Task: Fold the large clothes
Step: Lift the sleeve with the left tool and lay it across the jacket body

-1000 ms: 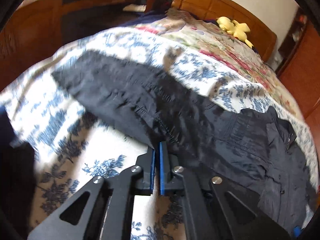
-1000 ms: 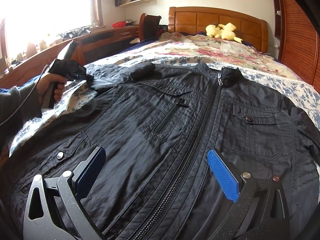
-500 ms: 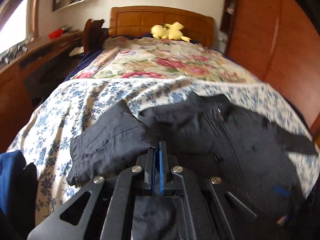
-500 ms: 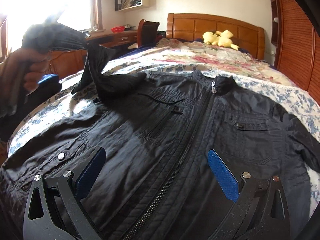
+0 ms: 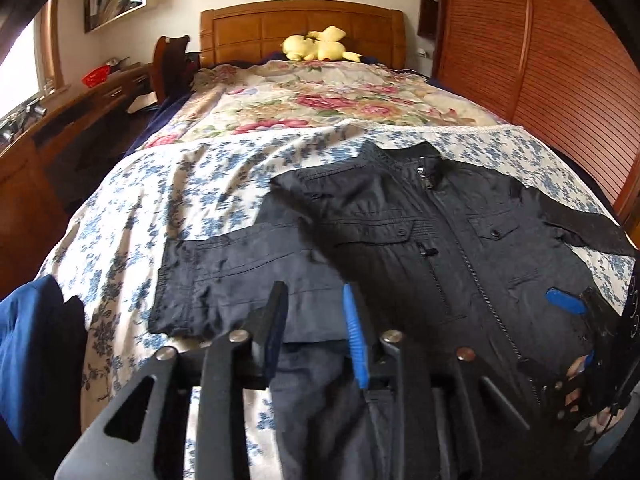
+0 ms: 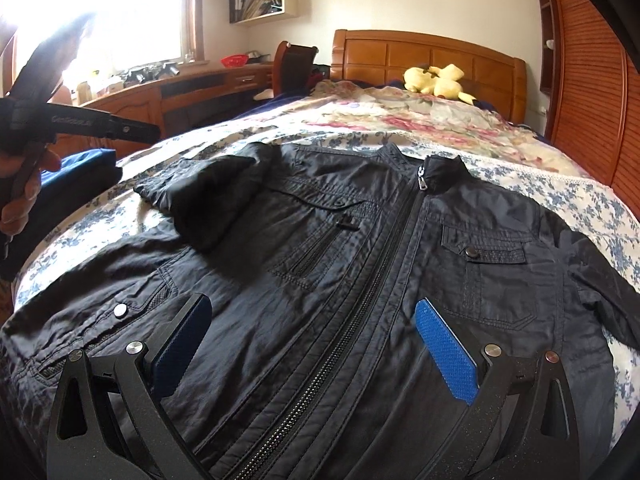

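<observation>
Blue-flowered bedding covers the bed [image 5: 132, 208], where a black zip-front jacket [image 6: 360, 280] lies front-up across the middle of both frames. At the bottom of the left wrist view the left claw [image 5: 316, 332] is spread with nothing between its pads, just above the jacket's sleeve [image 5: 224, 276] folded across the lower centre; the right claw [image 6: 316, 352] is spread wide at lower centre, straddling the zipper [image 6: 332, 336]. Farther off, a yellow plush toy [image 5: 320, 46] sits by the wooden headboard [image 5: 304, 28] at top centre.
</observation>
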Motion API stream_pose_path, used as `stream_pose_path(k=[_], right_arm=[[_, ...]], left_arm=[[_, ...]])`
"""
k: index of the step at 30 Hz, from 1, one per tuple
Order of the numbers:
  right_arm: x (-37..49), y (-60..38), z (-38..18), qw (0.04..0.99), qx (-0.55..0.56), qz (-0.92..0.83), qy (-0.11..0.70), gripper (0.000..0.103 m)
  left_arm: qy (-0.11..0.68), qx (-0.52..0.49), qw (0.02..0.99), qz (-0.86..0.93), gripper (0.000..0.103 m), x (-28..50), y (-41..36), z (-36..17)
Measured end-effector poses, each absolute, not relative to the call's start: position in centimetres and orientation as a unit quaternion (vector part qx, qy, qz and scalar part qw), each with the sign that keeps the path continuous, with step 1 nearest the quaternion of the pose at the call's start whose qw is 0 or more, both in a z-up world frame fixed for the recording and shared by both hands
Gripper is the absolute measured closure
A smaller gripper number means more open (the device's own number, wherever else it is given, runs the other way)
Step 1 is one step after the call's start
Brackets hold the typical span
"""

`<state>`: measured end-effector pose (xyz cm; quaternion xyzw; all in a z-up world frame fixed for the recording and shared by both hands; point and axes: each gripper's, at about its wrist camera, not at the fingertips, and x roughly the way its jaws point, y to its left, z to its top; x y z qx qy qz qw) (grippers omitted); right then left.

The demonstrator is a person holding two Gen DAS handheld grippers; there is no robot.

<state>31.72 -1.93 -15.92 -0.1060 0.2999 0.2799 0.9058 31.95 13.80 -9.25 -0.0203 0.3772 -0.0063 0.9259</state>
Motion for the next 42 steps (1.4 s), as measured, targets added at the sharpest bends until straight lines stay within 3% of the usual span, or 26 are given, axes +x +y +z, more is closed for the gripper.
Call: stream_pose_path(k=[12,22,32,33,37,42], right_arm=[[31.8,-1.6,-16.3,0.902,-0.110,0.282,0.307,0.000],[31.9,-1.3,-16.8,0.898,-0.112,0.288,0.315,0.000],[32.1,-1.2,-16.9,0.896,-0.113,0.289,0.318,0.000],[32.1,-1.2,-16.9,0.896,-0.112,0.289,0.317,0.000],[32.1,-1.2,-16.8,0.897,-0.111,0.288,0.316,0.000],[32.0,-1.9,-16.3,0.895,-0.090,0.298,0.320,0.000]], left_arm=[[0.423,-0.046,0.902,0.073,0.052,33.9,23.0,-15.6],[0.437,-0.128,0.884,0.106,0.051,35.3,28.5,-19.9],[0.441,-0.128,0.879,0.128,0.051,35.8,28.2,-21.2],[0.442,-0.122,0.879,0.128,0.055,35.8,28.0,-21.1],[0.445,-0.093,0.881,0.134,0.095,35.9,26.7,-20.0],[0.404,-0.064,0.904,0.123,0.099,34.8,23.8,-15.8]])
